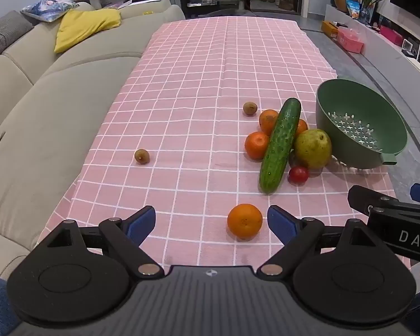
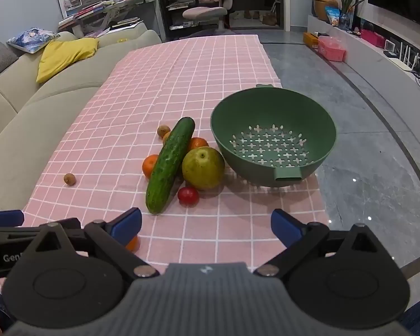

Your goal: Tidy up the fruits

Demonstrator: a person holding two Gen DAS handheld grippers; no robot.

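A green colander [image 1: 361, 124] [image 2: 274, 137] stands empty at the table's right edge. Left of it lies a pile: a cucumber [image 1: 280, 145] [image 2: 170, 165] leaning across oranges [image 1: 256, 145] [image 2: 150, 165], a green pear [image 1: 313, 148] [image 2: 203, 168] and a cherry tomato [image 1: 298, 174] [image 2: 188, 195]. A lone orange [image 1: 244, 220] lies just ahead of my left gripper [image 1: 211, 221], nearer its right finger. Two small brown fruits [image 1: 142, 156] [image 1: 250, 108] lie apart. My left gripper is open and empty. My right gripper [image 2: 206, 224] is open and empty, short of the pile.
A pink checked cloth [image 1: 198, 84] covers the table. A beige sofa [image 1: 42, 106] runs along the left side. Grey floor [image 2: 364, 154] lies right of the table. The right gripper's body [image 1: 392, 218] shows at the lower right of the left wrist view.
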